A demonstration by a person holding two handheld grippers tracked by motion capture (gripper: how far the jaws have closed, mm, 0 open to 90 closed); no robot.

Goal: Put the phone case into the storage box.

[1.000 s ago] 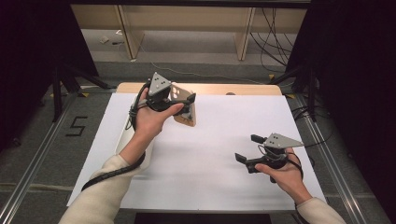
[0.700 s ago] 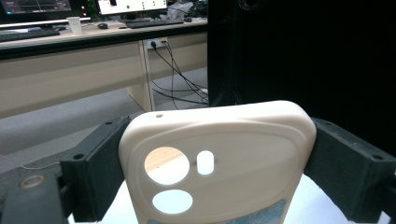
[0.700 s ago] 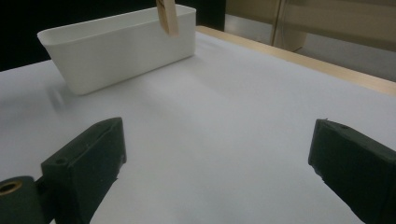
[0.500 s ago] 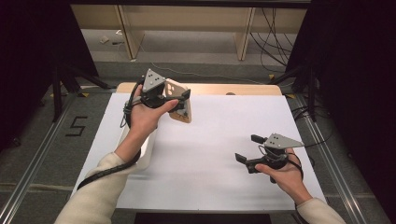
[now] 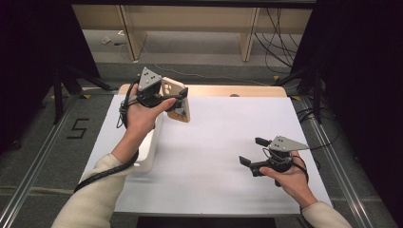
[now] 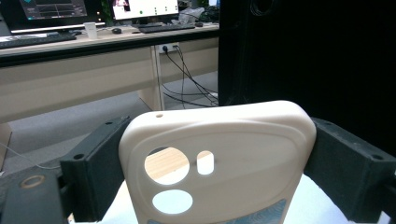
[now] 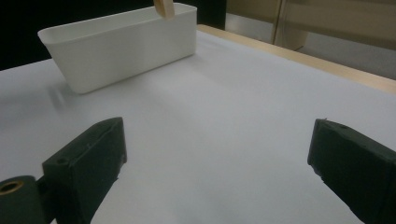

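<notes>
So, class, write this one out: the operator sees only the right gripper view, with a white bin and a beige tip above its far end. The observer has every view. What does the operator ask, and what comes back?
Operator: What is that beige tip over the bin?
Observer: A beige phone case with camera cut-outs.
Operator: Is it held or free?
Observer: Held. The left gripper is shut on its two sides, and the case is in the air.
Operator: Is it over the white bin?
Observer: In the high view it hangs near the bin's far end, beside the person's left hand.
Operator: And my own gripper?
Observer: The right gripper sits low near the table's right side, jaws open and empty.
</notes>
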